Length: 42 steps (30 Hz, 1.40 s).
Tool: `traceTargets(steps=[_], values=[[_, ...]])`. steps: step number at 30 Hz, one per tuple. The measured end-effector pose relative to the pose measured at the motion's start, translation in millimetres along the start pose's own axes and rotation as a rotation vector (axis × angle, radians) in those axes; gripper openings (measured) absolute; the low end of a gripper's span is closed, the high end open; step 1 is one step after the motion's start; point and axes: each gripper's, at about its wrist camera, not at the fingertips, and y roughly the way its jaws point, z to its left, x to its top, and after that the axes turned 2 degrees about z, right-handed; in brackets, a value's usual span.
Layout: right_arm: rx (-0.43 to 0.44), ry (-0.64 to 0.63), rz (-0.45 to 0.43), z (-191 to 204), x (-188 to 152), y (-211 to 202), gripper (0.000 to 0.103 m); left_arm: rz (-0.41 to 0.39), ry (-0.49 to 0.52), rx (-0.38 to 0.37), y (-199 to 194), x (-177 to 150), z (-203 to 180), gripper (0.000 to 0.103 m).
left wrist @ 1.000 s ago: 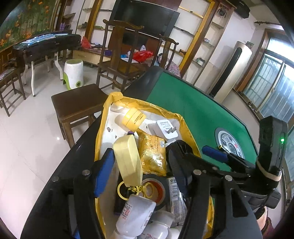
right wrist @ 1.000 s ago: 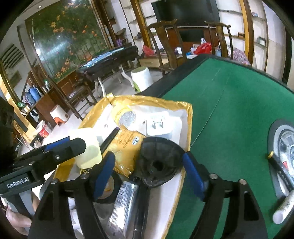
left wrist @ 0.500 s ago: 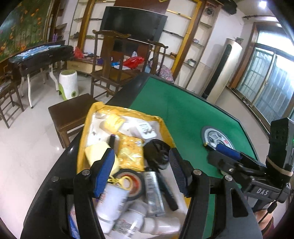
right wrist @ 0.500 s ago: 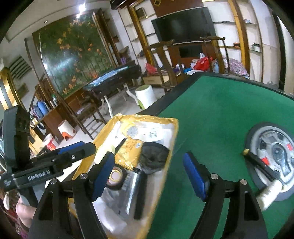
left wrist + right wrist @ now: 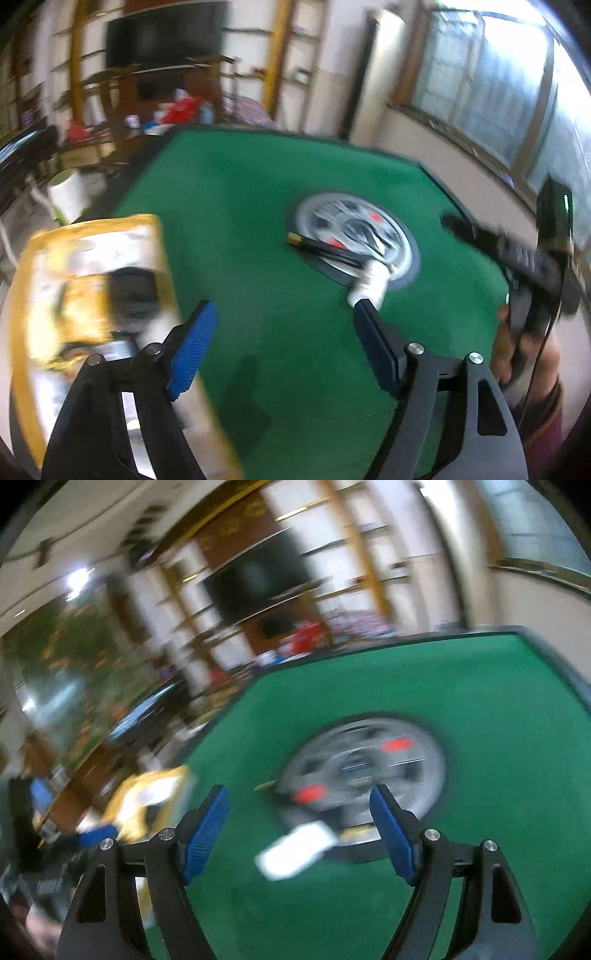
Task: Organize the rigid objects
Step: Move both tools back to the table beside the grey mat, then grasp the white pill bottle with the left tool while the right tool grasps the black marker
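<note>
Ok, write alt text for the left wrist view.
The open, empty left gripper hangs over a green felt table, aimed toward a white tube and a black pen lying on the table's round centre dial. A yellow tray of blurred items sits at left; the right gripper shows at right.

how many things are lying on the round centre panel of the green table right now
2: a white tube at the round panel's near edge, and a black pen-like stick across its left side. Blur may hide others.
</note>
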Motion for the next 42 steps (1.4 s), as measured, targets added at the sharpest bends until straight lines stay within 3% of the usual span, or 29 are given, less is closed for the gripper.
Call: traceTargets(steps=[5, 9, 11, 14, 16, 17, 18, 22, 25, 28, 31, 35, 39, 42], values=[[0.068, 0.19, 0.05, -32, 5, 9, 0.074, 0.099, 0.145, -0.021, 49, 10, -62, 0.076], [0.077, 0.17, 0.063, -19, 7, 13, 0.074, 0.149, 0.212, 0.029, 77, 15, -89, 0.076], [0.076, 0.161, 0.054, -24, 6, 11, 0.074, 0.167, 0.242, 0.092, 91, 18, -97, 0.076], [0.076, 0.161, 0.053, -28, 4, 9, 0.074, 0.207, 0.26, 0.077, 110, 18, -103, 0.076], [0.066, 0.162, 0.053, -30, 2, 7, 0.074, 0.195, 0.257, 0.064, 116, 15, -101, 0.067], [0.061, 0.16, 0.059, -30, 3, 9, 0.074, 0.188, 0.245, 0.057, 117, 15, -99, 0.043], [0.058, 0.16, 0.062, -31, 1, 10, 0.074, 0.194, 0.217, 0.039, 118, 13, -93, 0.035], [0.055, 0.139, 0.076, -31, -1, 14, 0.074, 0.159, 0.114, 0.03, 99, 3, -61, 0.034], [0.051, 0.087, 0.095, -23, -3, 21, 0.074, 0.153, 0.016, 0.018, 81, -10, -26, 0.034], [0.065, -0.07, 0.122, 4, -5, 37, 0.072, 0.121, -0.04, 0.064, 71, -17, -1, 0.034], [0.036, -0.224, 0.181, 34, -3, 61, 0.055, 0.127, -0.088, 0.081, 73, -16, 14, 0.034], [0.027, -0.373, 0.269, 61, -1, 92, 0.047, 0.125, -0.061, 0.11, 75, -16, 10, 0.034], [-0.068, -0.489, 0.341, 68, -13, 120, 0.031, 0.12, -0.041, 0.13, 73, -19, 6, 0.034], [-0.097, -0.506, 0.377, 63, -21, 133, 0.03, 0.122, -0.053, 0.125, 75, -19, 6, 0.034]])
